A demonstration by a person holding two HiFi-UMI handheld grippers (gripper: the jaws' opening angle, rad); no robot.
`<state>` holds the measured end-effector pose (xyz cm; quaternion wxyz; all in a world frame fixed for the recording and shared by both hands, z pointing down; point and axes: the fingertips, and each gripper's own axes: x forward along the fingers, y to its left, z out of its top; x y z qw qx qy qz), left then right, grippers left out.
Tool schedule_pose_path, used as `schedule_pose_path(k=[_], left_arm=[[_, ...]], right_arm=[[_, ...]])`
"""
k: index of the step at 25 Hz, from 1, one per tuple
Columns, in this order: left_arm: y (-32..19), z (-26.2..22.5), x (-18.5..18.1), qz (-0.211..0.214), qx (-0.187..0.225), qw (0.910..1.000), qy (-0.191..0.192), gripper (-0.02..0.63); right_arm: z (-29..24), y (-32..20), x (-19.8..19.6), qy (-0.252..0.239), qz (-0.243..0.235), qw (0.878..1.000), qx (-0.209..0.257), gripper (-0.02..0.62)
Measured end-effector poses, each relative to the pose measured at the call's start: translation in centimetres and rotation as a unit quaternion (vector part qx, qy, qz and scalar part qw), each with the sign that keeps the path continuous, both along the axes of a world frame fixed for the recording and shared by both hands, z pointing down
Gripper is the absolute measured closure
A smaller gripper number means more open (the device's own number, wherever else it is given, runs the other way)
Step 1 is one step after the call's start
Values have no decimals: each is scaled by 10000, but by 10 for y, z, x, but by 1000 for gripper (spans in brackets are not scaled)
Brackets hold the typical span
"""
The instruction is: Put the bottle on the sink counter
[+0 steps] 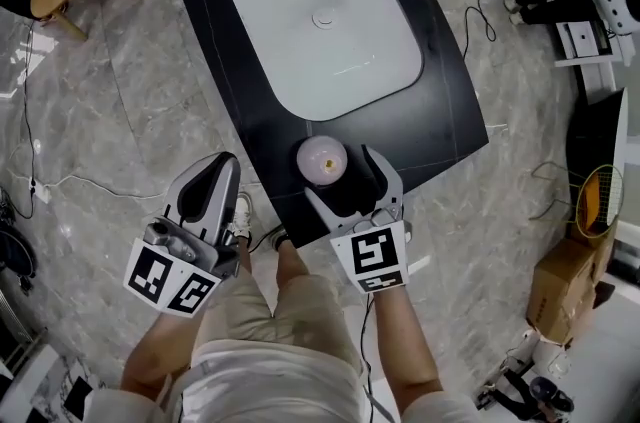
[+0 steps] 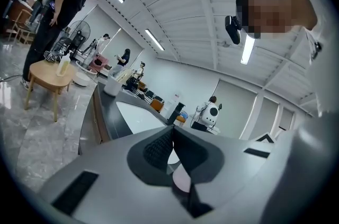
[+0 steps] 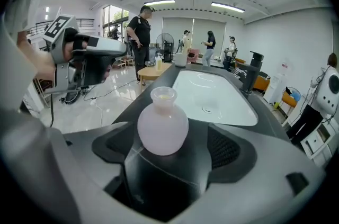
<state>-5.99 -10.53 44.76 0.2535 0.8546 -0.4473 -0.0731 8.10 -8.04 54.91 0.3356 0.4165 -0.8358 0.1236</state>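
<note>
bottle [image 3: 162, 127]: pink, round-bellied, stood upright on sink counter [image 1: 232, 61], front edge.
right gripper [image 1: 342, 176]: jaws apart, flanking the belly; contact unclear.
left gripper [image 1: 222, 166]: jaws together, empty.
handling: probably light, smooth, breakable; grip at belly.

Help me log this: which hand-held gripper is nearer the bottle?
Right. The right hand-held gripper stands open around the bottle on the counter; the left hand-held gripper is shut, off to the bottle's left.
</note>
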Motion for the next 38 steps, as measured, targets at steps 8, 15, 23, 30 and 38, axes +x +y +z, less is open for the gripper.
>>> schedule_pose_path(k=[8,15,23,30,38], left_arm=[[15,-31,15,172,126,9998,-40,591],[30,-74,24,190,371,9991,-69,591],[48,-117,14,25,687,9974,-211,591],[67,-152,7,-99,955,9950,-257,591],[70,-199,-3,-275,1425,9891,-246,591]], right_arm=[[-18,27,21,-31,151,9997,-201,170],[-52,40,41,-245,342,9991,-112,292],[-94,50,68,-97,437,9982,402,501],[-140,59,93,-139,819,9928,859,584],[-240,65,109,-289,936,9775,1867,584]])
